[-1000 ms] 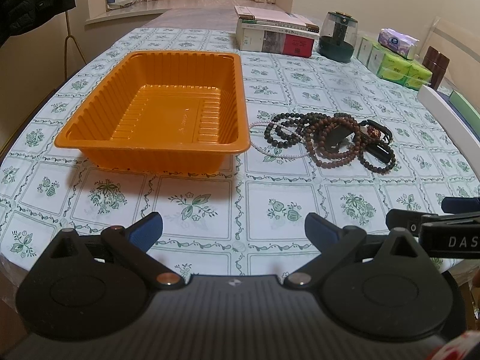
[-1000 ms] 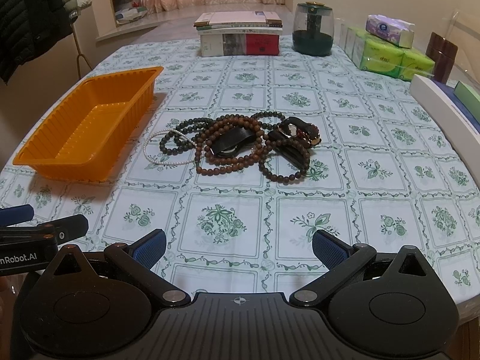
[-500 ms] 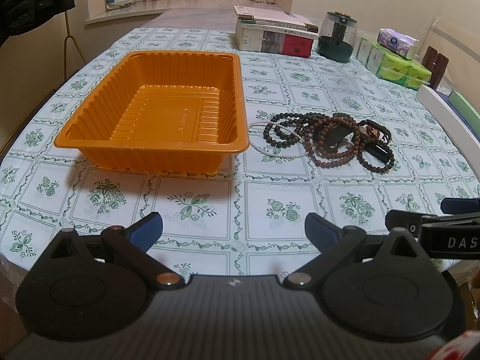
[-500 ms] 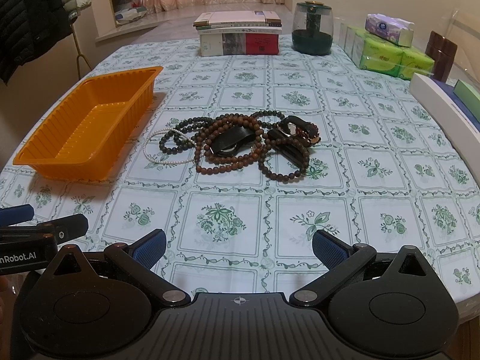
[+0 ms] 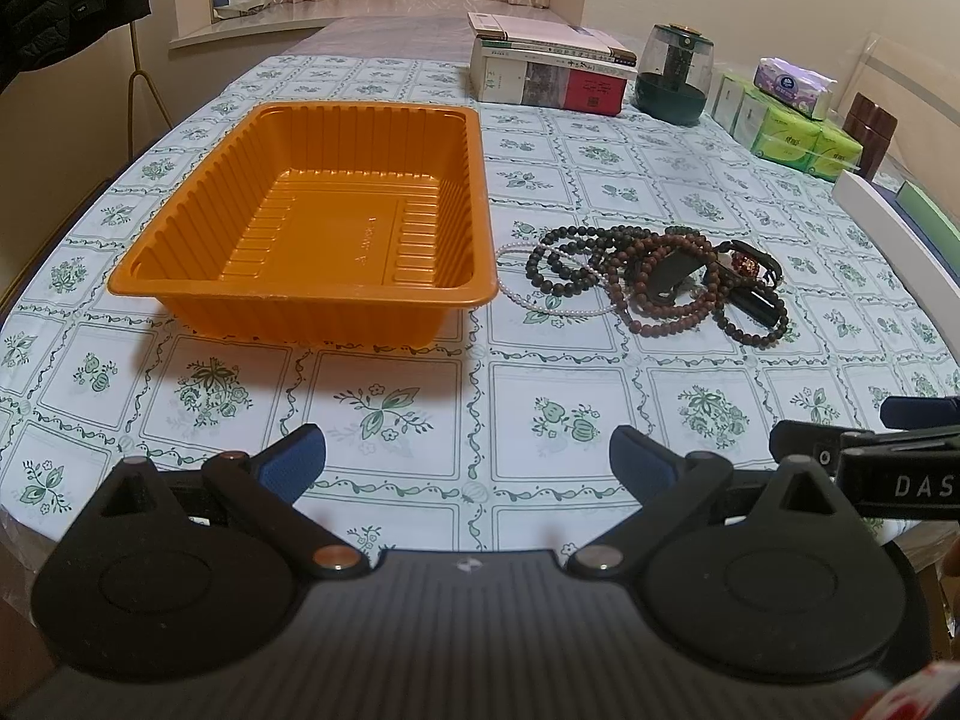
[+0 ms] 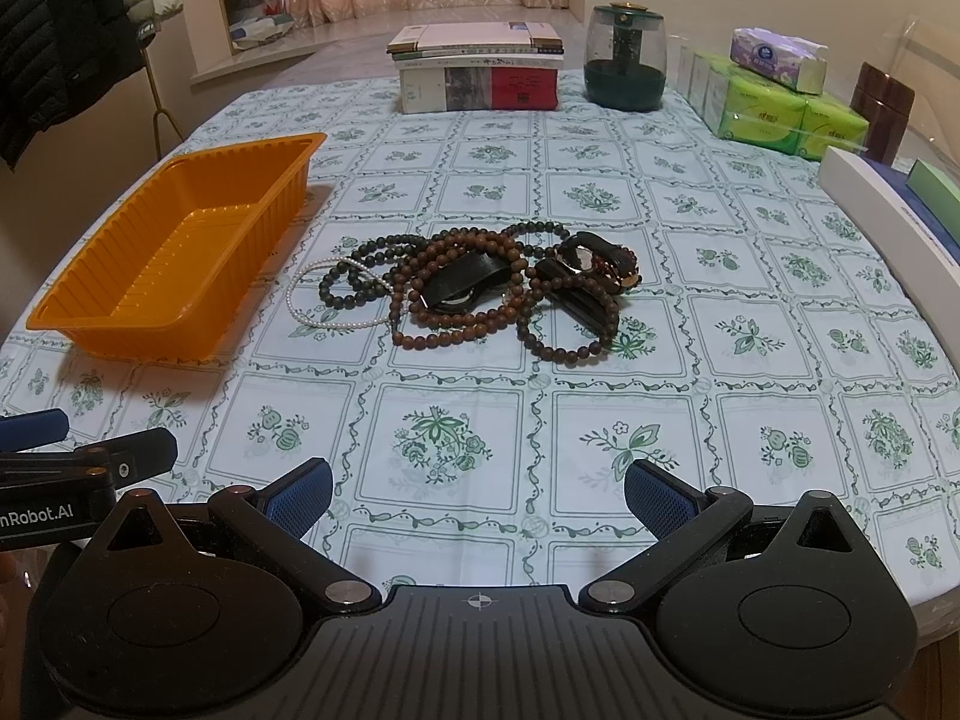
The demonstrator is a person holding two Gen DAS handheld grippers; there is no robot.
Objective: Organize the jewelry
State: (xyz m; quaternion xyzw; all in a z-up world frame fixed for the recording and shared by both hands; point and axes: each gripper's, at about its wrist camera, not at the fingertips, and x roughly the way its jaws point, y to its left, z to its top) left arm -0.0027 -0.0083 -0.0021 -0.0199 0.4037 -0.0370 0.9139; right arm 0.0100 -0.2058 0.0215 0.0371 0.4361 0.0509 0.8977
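An empty orange plastic tray [image 5: 336, 300] sits on the tablecloth at the left; it also shows in the right wrist view [image 6: 90, 324]. Right of it lies a tangled pile of jewelry [image 5: 654, 282]: brown bead strings [image 6: 474, 324], dark green beads [image 6: 354, 294], a thin white pearl strand [image 6: 336, 324] and watches [image 6: 594, 258]. My left gripper [image 5: 468, 456] is open and empty near the table's front edge, in front of the tray. My right gripper [image 6: 477, 489] is open and empty, in front of the pile.
At the table's far side are stacked books [image 6: 480, 69], a dark green jar [image 6: 627, 63], green tissue packs [image 6: 774, 114] with a purple pack on top, and a brown container [image 6: 882, 108]. A white box [image 6: 888, 216] runs along the right edge. A jacket [image 6: 54, 36] hangs at the left.
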